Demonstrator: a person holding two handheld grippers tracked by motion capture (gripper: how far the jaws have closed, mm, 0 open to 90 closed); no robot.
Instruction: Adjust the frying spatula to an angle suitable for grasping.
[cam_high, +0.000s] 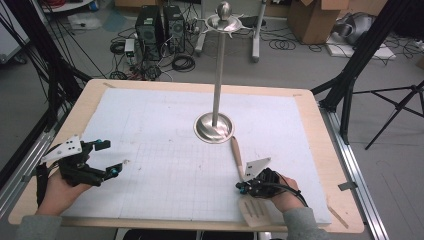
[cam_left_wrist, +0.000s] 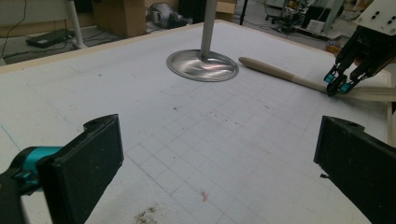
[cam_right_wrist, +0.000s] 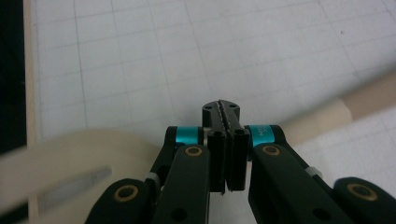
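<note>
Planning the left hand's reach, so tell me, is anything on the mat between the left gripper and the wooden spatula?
Nothing visible lies on the mat between the left gripper and the spatula. The right gripper, jaws shut, is over its handle near the blade.

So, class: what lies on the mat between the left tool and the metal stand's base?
Nothing: in the high view the gridded mat is bare between the left tool and the stand base. The left gripper view agrees.
</note>
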